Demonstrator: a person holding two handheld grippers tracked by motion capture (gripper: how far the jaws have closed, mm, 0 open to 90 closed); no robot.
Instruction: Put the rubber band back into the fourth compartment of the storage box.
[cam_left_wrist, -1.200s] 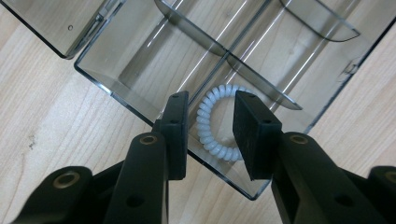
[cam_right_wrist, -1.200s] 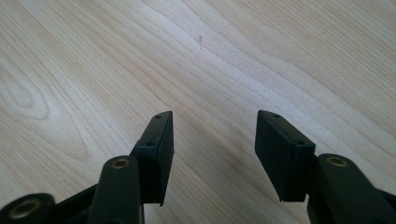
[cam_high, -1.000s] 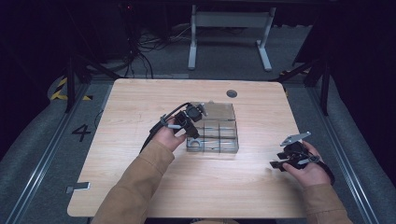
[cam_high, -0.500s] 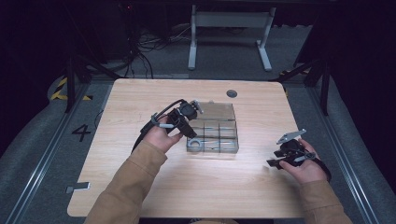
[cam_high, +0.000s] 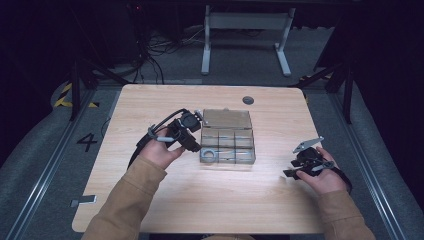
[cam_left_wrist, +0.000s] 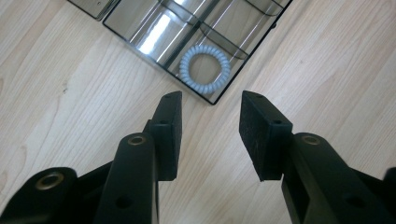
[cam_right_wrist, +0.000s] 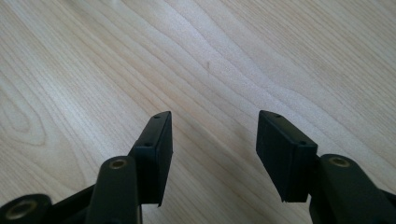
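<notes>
A clear compartment box (cam_high: 244, 158) stands mid-table, its lid (cam_high: 226, 118) open flat behind it. A pale blue coil hair tie (cam_high: 209, 154) lies in its near-left compartment and shows just ahead of the jaws in the left gripper view (cam_left_wrist: 205, 69). My left gripper (cam_high: 194, 146) hovers at the box's left side; its jaws have just been opening and stand open (cam_left_wrist: 210, 109) with nothing between them. My right gripper (cam_high: 290, 173) is low over bare wood at the right, open and empty (cam_right_wrist: 212, 126).
A small dark round cap (cam_high: 248, 100) sits in the tabletop behind the box. The wooden table (cam_high: 150, 210) has bare room in front and on both sides. A metal frame (cam_high: 245, 30) stands on the floor beyond the far edge.
My left gripper has drawn back left and upward from over the box, and its jaws stand wider. The hair tie stays in its compartment. The right hand has hardly moved.
</notes>
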